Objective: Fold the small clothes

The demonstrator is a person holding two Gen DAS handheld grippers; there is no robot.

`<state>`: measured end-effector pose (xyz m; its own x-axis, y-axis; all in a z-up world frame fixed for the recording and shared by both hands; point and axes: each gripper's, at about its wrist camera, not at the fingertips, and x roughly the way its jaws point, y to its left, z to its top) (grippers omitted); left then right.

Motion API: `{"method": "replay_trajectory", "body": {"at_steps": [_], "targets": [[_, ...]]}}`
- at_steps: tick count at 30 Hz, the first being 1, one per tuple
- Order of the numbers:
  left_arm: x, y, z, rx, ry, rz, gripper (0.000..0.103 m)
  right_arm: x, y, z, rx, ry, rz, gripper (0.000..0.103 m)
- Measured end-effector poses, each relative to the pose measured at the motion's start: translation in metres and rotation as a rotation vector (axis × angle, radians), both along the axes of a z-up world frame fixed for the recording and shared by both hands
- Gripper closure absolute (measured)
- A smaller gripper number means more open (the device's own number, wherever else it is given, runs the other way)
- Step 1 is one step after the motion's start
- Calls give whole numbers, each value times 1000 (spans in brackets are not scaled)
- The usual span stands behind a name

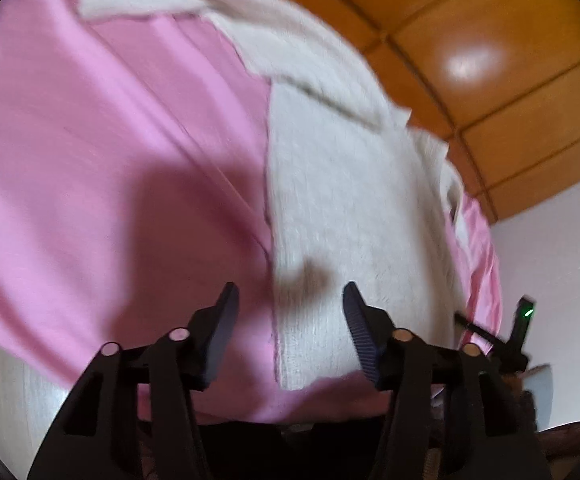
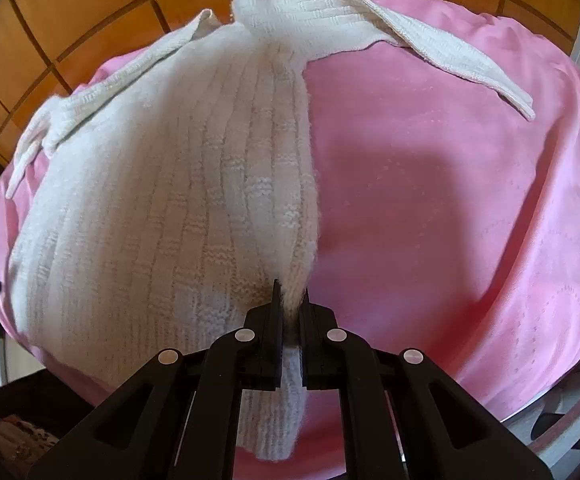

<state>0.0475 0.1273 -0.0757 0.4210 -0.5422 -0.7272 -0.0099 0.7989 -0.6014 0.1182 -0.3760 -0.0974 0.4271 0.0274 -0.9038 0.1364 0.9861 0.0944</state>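
One white knit sweater [image 2: 162,208] on one pink cloth [image 2: 449,200].
The right gripper [image 2: 290,300] has its jaws clamped on the sweater's edge at six o'clock; the left gripper [image 1: 290,308] hangs with jaws parted, empty, above the hem. Two sleeves splay at eleven and one.

Bright, even light in both views. The left wrist view is smeared with motion blur: the white knitted garment [image 1: 329,184] loses its texture and the pink cloth [image 1: 110,128] streaks. A hot glare spot sits on the glossy wooden panelling [image 1: 473,60]. A soft, dark shadow falls across the pink cloth and onto the knit ahead of the left hand-held gripper [image 1: 290,304], so light comes from behind it. The right wrist view is far sharper, knit ribs crisp, with a broad faint shadow on the pink. Fisheye bending curves the panel seams, and black vignette rims the corners.
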Motion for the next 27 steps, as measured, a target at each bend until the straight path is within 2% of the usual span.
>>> {"method": "replay_trajectory", "body": {"at_steps": [1,2,3,4,9,11,14,16,17,18,19,20,22,24,27], "targets": [[3,-8,-5,6,8,-22,71,0,1,3,3,-6,1,98],[5,-13,-8,14,10,-44,92,-1,3,5,6,-13,3,98],[7,-20,-11,39,7,-61,99,-2,3,11,14,-26,4,98],[8,-25,-9,66,-7,-76,99,-3,2,18,23,-41,5,98],[-8,-2,26,76,-77,-70,100,-21,4,59,106,-132,42,98],[-15,9,34,122,-82,-72,101,-25,7,56,74,-102,64,99],[-16,12,17,173,-22,-79,99,-20,13,23,17,9,76,99],[-8,10,6,202,21,-52,95,-14,16,13,-19,32,68,99],[-5,14,5,192,21,-27,76,-12,17,13,-24,31,59,98],[-1,21,6,183,12,13,68,-9,17,16,-40,23,57,98],[4,32,10,193,-7,71,62,-7,19,23,-69,-1,60,92],[11,43,15,229,-23,120,62,-3,20,32,-111,-33,57,81],[27,61,23,282,-44,172,61,4,22,45,-152,-82,46,68],[44,82,29,357,-60,248,61,16,28,55,-136,-139,46,68],[82,118,35,446,-61,358,58,37,53,50,-106,-147,90,67]]}}
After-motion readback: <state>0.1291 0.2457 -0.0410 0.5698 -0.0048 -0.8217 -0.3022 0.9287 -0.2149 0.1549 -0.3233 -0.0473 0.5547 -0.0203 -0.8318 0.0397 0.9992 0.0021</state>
